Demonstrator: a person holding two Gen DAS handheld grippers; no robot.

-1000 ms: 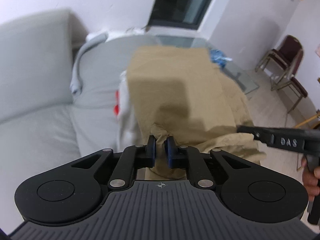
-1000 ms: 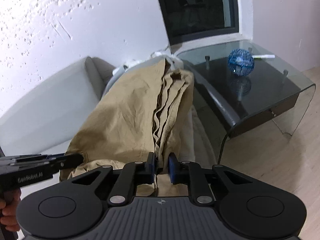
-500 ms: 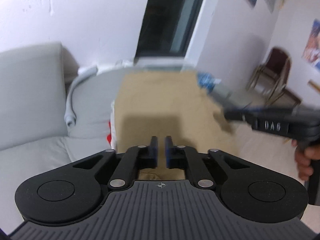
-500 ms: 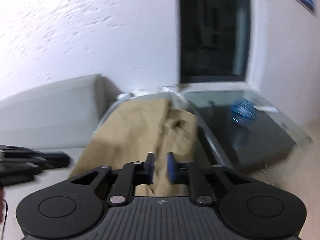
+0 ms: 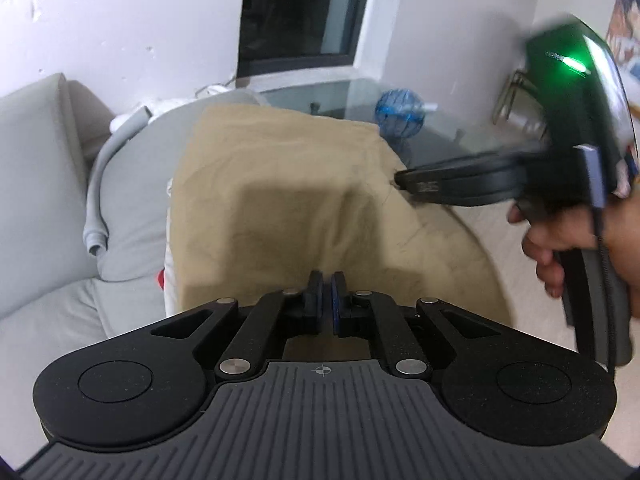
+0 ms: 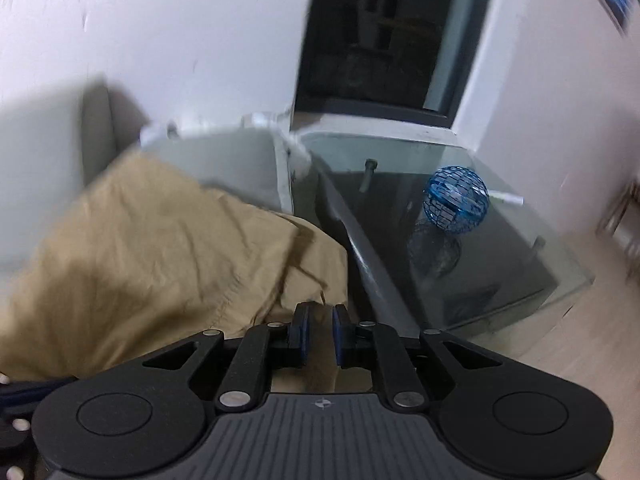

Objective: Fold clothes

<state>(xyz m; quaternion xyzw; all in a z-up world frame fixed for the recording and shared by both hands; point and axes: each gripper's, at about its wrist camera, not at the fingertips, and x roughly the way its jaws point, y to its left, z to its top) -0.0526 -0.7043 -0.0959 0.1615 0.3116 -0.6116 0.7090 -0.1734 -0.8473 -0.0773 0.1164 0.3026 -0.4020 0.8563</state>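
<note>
2 grippers, left gripper (image 5: 327,280) and right gripper (image 6: 319,312), each clamp a near edge of the tan garment (image 5: 304,200), likely to fold it over the sofa arm (image 5: 132,184).

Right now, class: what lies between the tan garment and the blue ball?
In the right wrist view, the glass table's near edge separates the tan garment from the blue ball.

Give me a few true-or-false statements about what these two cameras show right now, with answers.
1. The tan garment lies draped over the grey sofa. True.
2. The ball on the glass table is red. False: it is blue.
3. The left gripper is wide open. False: its fingers pinch the tan fabric.
4. The right gripper sits at the garment's edge nearest the table. True.
5. The window shows bright daylight. False: it is dark.
</note>
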